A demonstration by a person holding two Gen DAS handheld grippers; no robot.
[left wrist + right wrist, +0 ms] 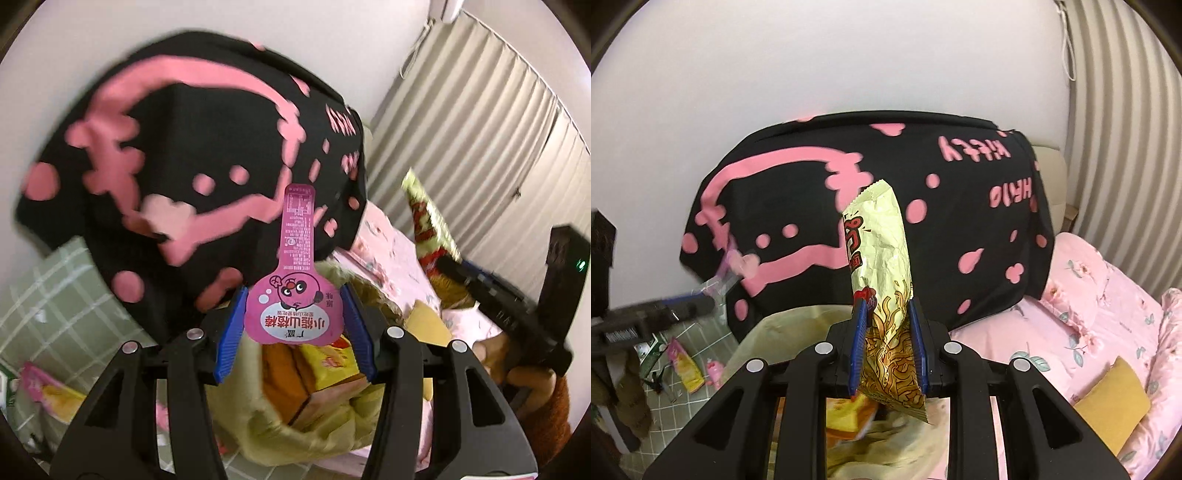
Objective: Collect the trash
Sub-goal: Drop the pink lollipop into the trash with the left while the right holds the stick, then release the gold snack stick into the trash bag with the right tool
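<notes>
Carrying trash, we hold a pink lollipop wrapper point(293, 295) clamped in our left tool point(293, 314) and a gold noodle packet point(886, 295) in our right tool point(888, 343), above the yellow bag point(258, 398), where releasing comes next.

Each tool is built of glossy black plastic: two pairs of angled arms with long cut-out slots, every arm ending in a round silver screw head. The left tool point(293, 315) and the right tool point(888, 339) both carry two narrow blue fingers point(231, 334) with ribbed inner faces. Small white lettering is printed on the black side of the right tool point(509, 314), at the right of the left wrist frame.
</notes>
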